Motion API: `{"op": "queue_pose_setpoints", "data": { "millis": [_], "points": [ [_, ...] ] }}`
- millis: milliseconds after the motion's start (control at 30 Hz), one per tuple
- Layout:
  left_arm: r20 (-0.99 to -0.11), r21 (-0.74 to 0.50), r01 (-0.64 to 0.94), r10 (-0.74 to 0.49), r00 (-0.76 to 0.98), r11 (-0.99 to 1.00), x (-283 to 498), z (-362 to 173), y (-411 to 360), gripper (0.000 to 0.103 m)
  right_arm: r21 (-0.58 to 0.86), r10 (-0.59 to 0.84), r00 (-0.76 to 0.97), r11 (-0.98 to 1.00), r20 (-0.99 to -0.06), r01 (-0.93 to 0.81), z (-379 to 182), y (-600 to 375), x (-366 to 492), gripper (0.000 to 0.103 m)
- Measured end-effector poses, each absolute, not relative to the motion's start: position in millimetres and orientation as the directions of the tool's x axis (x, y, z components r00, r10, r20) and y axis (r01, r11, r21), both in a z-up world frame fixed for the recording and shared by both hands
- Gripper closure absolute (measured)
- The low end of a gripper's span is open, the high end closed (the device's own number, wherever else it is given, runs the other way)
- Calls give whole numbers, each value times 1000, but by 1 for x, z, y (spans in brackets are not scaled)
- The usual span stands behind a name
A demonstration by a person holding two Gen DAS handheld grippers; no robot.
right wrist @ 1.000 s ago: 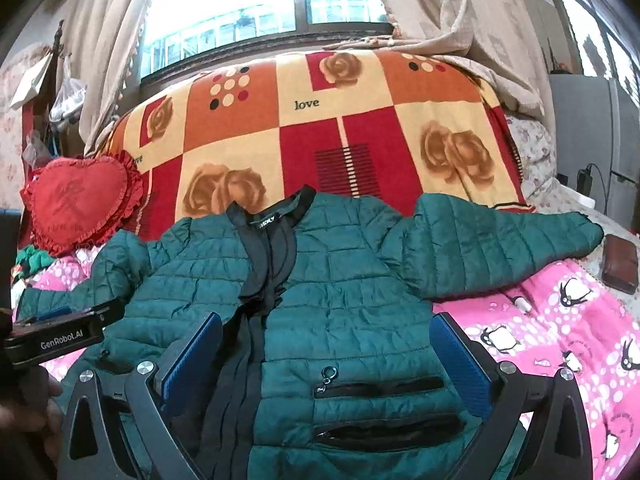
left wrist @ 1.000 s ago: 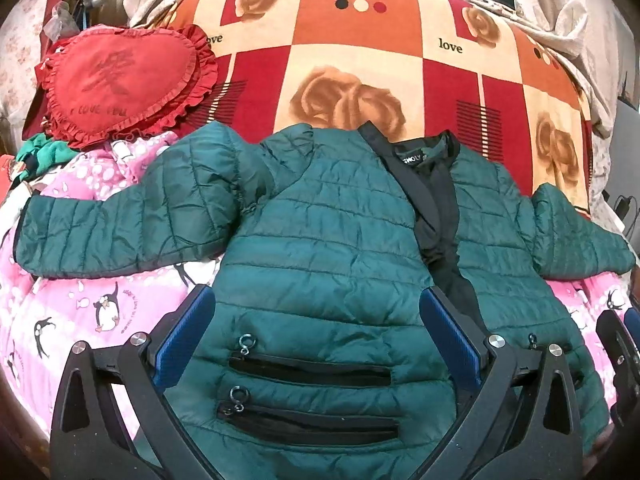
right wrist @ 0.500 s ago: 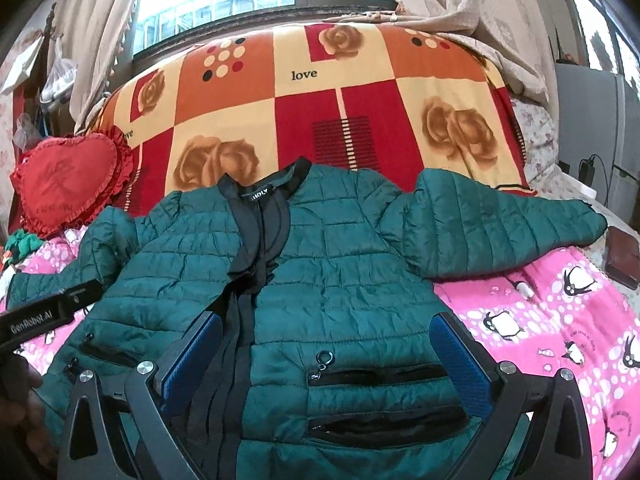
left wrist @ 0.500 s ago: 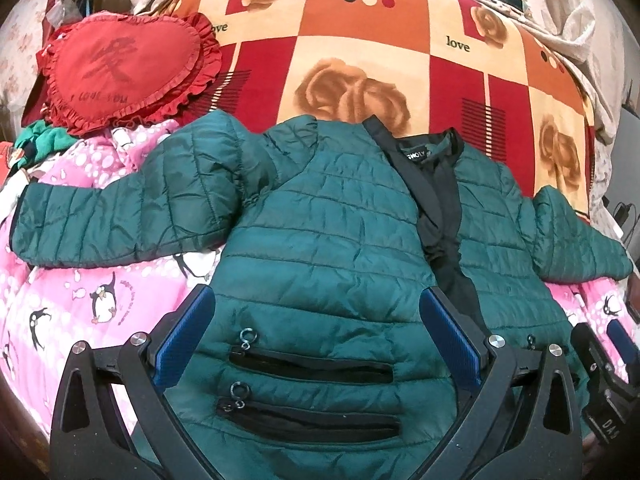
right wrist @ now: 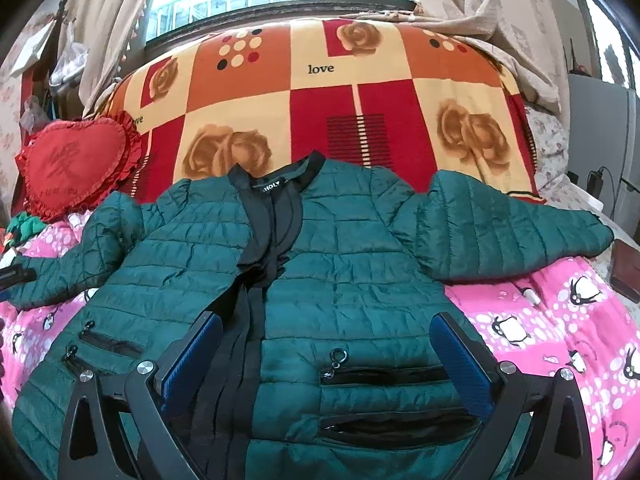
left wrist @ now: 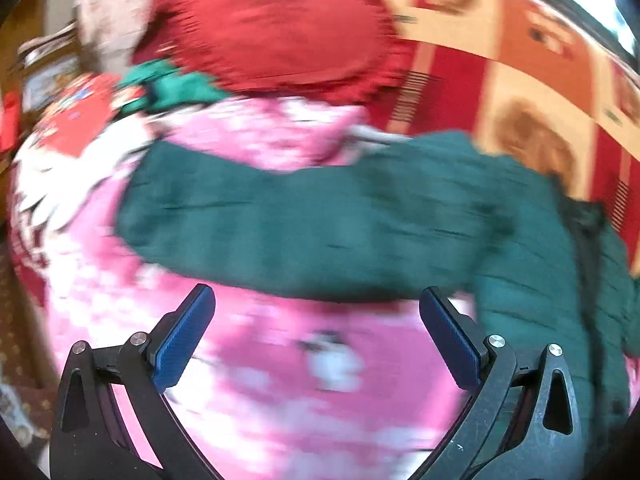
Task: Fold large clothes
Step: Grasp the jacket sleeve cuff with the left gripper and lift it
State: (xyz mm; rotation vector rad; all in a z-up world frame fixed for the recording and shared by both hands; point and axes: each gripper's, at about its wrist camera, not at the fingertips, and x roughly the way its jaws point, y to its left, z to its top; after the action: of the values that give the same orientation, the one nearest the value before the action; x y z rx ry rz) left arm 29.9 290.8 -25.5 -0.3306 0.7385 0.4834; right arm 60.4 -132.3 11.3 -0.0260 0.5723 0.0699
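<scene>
A dark green quilted jacket [right wrist: 344,264] lies face up on the bed, black front band open, both sleeves spread out to the sides. My right gripper [right wrist: 324,332] is open and empty above the jacket's lower front, near the zip pockets. My left gripper [left wrist: 316,308] is open and empty, over the pink cover just below the jacket's left sleeve [left wrist: 288,224]. The left wrist view is blurred by motion. The left gripper's edge shows at the far left of the right wrist view [right wrist: 12,276] by the sleeve cuff.
A pink penguin-print cover [right wrist: 560,320] lies under the jacket. A red, orange and cream rose blanket [right wrist: 320,112] rises behind it. A red heart cushion [right wrist: 72,164] sits at the left, with green cloth [left wrist: 172,88] below it. A brown wallet [right wrist: 626,268] lies at the right edge.
My left gripper has swung quickly to the left, from over the jacket's lower front to beside its left sleeve. My right gripper has risen slightly and holds over the jacket front.
</scene>
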Motion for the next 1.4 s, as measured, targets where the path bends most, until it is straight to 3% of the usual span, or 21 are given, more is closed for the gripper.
{"op": "queue_pose_setpoints", "data": {
  "millis": [233, 400, 667, 700, 767, 800, 833, 867, 1200, 1267, 1400],
  "points": [
    [-688, -273, -621, 302, 660, 735, -23, -58, 386, 1, 7, 61, 833, 998, -550, -68, 10, -134, 62, 0],
    [-654, -505, -550, 121, 747, 666, -22, -87, 430, 1, 8, 63, 825, 997, -561, -71, 7, -132, 64, 0],
    [-603, -603, -528, 92, 792, 598, 9, -89, 447, 2, 2, 60, 799, 997, -598, -74, -2, -129, 73, 0],
    [-592, -620, -523, 89, 801, 585, 9, -88, 448, 8, 0, 60, 797, 997, -601, -74, -3, -128, 74, 0],
    [-599, -618, -525, 82, 796, 585, 15, -88, 448, 56, -3, 58, 790, 997, -610, -76, -4, -127, 77, 0],
    [-608, -614, -535, 84, 789, 581, 16, -88, 447, 63, -5, 57, 787, 997, -614, -76, -5, -127, 78, 0],
    [-596, -623, -525, 83, 799, 579, 15, -87, 446, 77, -3, 58, 785, 997, -617, -77, -6, -127, 79, 0],
    [-591, -623, -521, 85, 802, 583, 15, -86, 446, 82, -2, 59, 783, 997, -619, -77, -7, -127, 79, 0],
    [-569, -579, -486, 103, 816, 655, 33, -73, 448, 81, 38, 70, 774, 997, -629, -59, -7, -136, 80, 0],
    [-583, -576, -488, 89, 808, 656, 41, -78, 451, 69, 46, 73, 771, 997, -633, -56, -7, -137, 80, 0],
    [-583, -594, -493, 82, 808, 635, 46, -83, 456, 68, 51, 74, 767, 997, -638, -55, -7, -138, 81, 0]
  ]
}}
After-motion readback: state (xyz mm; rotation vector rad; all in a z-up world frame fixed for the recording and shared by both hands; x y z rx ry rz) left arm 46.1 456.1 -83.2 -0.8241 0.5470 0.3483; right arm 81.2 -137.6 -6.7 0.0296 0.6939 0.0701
